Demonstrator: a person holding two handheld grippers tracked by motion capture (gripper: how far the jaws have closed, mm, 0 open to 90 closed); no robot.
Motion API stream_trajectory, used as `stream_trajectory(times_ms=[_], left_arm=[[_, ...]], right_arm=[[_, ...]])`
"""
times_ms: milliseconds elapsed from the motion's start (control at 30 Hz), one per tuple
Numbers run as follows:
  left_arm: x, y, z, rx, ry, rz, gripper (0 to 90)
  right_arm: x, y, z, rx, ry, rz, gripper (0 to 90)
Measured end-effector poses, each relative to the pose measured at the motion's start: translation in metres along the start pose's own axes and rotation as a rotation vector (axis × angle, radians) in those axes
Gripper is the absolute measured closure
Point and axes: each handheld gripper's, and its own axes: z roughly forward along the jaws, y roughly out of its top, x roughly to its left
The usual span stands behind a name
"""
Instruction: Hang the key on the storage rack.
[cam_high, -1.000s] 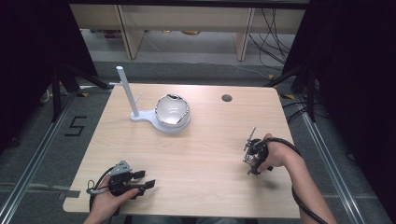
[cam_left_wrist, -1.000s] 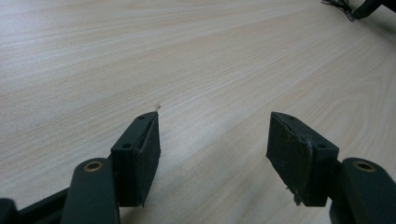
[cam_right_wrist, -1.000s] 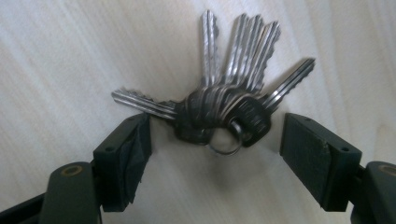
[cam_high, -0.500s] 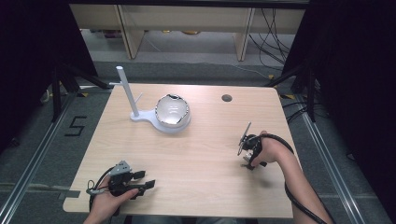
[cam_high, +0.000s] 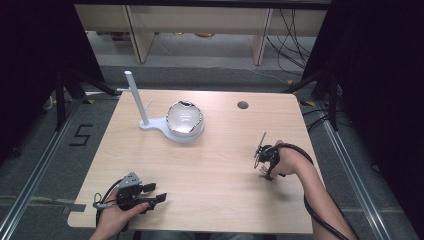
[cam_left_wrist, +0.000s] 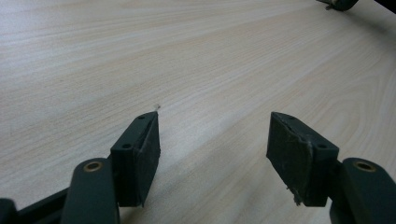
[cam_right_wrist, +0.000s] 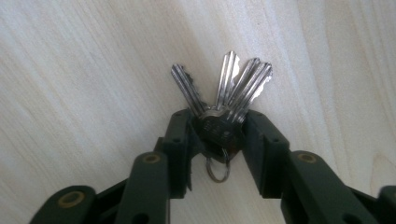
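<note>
My right tool (cam_right_wrist: 217, 126) is clamped on a bunch of keys (cam_right_wrist: 223, 93): both jaws press the key heads from either side, four silver blades fan out beyond the jaw tips, and a small split ring (cam_right_wrist: 217, 169) hangs behind the heads between the jaws. In the right gripper view the blades point at the pale wood-grain worktop (cam_right_wrist: 79, 70); I cannot tell whether they touch it. In the high view the right tool (cam_high: 262, 159) sits over the right half of the worktop (cam_high: 215, 170), well in from the front edge, with my right hand (cam_high: 287, 161) wrapped round it and its cable looping back along my forearm. My left tool (cam_left_wrist: 212, 140) has its jaws wide apart with nothing between them, only bare wood grain ahead. In the high view the left tool (cam_high: 147, 197) lies low at the front left corner, held in my left hand (cam_high: 117, 212), jaws pointing right. Well apart from both tools, toward the far left of the worktop, stands a white stand (cam_high: 145, 122) with an upright white post (cam_high: 136, 96) and, just beside the post, a shiny dome-like bowl (cam_high: 184, 119) on the same base. A small dark round hole (cam_high: 243, 105) sits in the worktop near the far edge.
</note>
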Motion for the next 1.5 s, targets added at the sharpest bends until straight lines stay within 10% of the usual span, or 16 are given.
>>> stream_trajectory(times_ms=[233,633,933,1500], left_arm=[[0.0,0.0,0.0,0.001,-0.004,0.001,34.2],[0.0,0.0,0.0,0.0,-0.009,-0.003,34.1],[0.0,0.0,0.0,0.0,-0.011,-0.002,34.1],[0.0,0.0,0.0,0.002,-0.014,0.001,34.0]], right_arm=[[0.001,0.003,0.0,0.007,0.019,0.063,47.8],[0.004,0.013,0.0,0.039,-0.016,0.044,66.5],[0.008,0.013,0.0,0.036,0.002,-0.098,64.4],[0.014,0.014,-0.001,0.03,0.036,-0.113,60.8]])
